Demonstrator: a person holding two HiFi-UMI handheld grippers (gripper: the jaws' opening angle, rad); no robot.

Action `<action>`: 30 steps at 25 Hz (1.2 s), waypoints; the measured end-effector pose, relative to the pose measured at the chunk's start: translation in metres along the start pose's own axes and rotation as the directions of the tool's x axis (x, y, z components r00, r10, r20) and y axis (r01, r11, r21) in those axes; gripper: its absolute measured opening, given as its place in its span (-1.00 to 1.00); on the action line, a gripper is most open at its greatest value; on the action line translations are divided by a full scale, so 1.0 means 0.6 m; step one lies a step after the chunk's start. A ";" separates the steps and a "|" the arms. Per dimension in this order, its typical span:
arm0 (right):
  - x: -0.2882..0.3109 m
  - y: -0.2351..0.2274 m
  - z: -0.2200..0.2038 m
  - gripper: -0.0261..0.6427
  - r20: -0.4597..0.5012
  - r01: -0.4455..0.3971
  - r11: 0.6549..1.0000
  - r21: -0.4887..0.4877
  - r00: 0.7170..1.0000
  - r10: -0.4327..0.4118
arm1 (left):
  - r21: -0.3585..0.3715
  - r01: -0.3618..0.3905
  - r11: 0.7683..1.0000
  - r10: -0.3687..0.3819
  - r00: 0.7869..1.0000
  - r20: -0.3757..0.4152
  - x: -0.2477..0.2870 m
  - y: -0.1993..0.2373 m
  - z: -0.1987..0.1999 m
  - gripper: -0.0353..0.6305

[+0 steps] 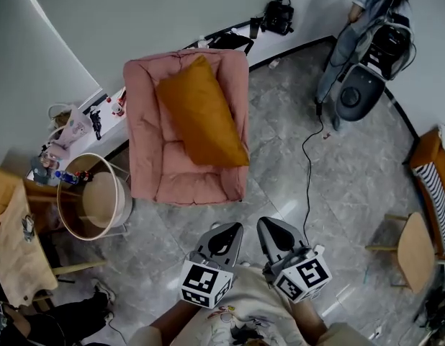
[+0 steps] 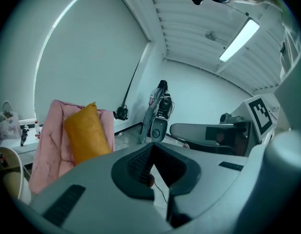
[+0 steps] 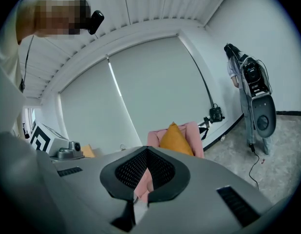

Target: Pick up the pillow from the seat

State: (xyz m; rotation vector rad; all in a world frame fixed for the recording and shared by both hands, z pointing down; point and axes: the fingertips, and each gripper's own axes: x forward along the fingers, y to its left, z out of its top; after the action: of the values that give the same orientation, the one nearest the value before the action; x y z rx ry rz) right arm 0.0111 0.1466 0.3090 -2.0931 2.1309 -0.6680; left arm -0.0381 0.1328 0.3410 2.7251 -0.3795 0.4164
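Your left hand-held gripper and right hand-held gripper at lower centre, jaws together on nothing, orange pillow lying on pink armchair at upper centre

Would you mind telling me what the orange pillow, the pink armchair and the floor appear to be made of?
Pillow: matte cloth, probably; soft creases. Armchair: padded matte fabric; quilted seams. Floor: polished grey stone or tile, seemingly; veined, reflective.

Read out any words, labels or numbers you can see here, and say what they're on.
No readable words or numbers anywhere.
The square markers on the left gripper and right gripper: black-and-white patterns only, no letters.
The bottle label: too small to read.
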 end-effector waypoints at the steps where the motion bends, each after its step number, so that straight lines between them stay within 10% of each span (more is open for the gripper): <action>1: 0.021 0.003 0.007 -0.86 -0.002 0.001 1.000 -0.006 1.000 -0.001 | -0.004 -0.008 1.000 0.008 1.000 0.009 -0.001 0.020 0.011 -0.88; 30: 0.276 -0.061 0.061 -0.86 -0.085 -0.001 0.999 -0.043 0.996 -0.003 | -0.052 -0.149 0.987 0.152 0.988 0.040 0.078 0.264 0.093 -0.88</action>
State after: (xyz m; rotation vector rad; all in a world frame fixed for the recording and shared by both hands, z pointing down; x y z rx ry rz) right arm 0.0479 -0.0220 0.3292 -2.1244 2.2081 -0.7305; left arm -0.0308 -0.0407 0.3548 2.6704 -0.6023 0.3826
